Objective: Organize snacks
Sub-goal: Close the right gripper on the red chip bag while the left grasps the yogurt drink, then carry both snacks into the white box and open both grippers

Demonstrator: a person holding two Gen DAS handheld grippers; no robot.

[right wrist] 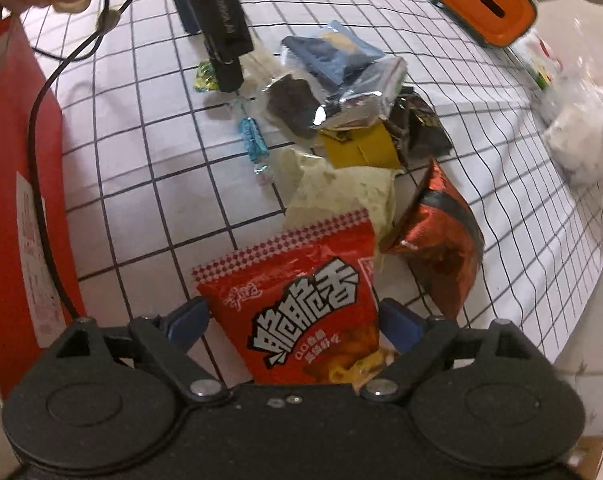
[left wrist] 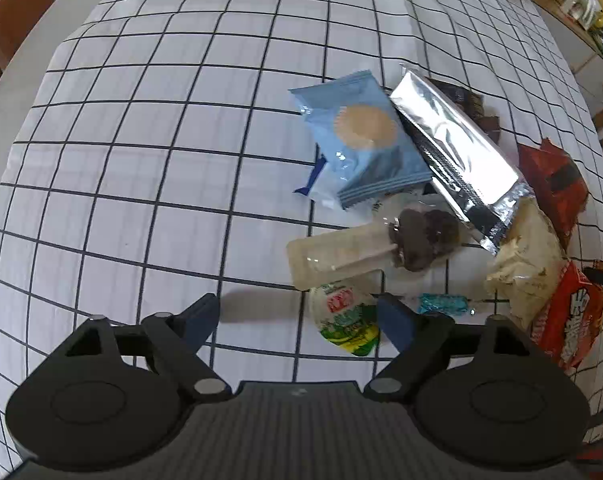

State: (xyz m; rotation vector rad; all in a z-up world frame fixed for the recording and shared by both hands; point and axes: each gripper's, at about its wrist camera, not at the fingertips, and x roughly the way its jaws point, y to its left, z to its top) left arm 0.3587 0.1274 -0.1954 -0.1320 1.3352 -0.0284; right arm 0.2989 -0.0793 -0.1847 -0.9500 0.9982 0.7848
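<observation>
A pile of snack packets lies on the checked tablecloth point(left wrist: 161, 140). My left gripper point(left wrist: 299, 316) hangs open just above the cloth. A small white, green and red packet point(left wrist: 343, 320) lies between its fingers, against the right one and clear of the left. Beyond it are a chocolate lollipop point(left wrist: 365, 252), a blue biscuit packet point(left wrist: 365, 136) and a silver foil packet point(left wrist: 453, 148). My right gripper point(right wrist: 293, 322) stands open astride a red snack bag point(right wrist: 297, 304), which lies flat and uncrushed between the blue pads. A beige packet point(right wrist: 341, 192) and a dark red foil bag point(right wrist: 441, 240) lie behind it.
A red box point(right wrist: 13, 200) stands at the left table edge, with a black cable point(right wrist: 37, 140) trailing over it. An orange object point(right wrist: 481, 4) and a clear bag point(right wrist: 581, 140) sit at the far right. A small teal candy point(right wrist: 253, 140) lies loose. A chair point(left wrist: 13, 20) stands beyond the table.
</observation>
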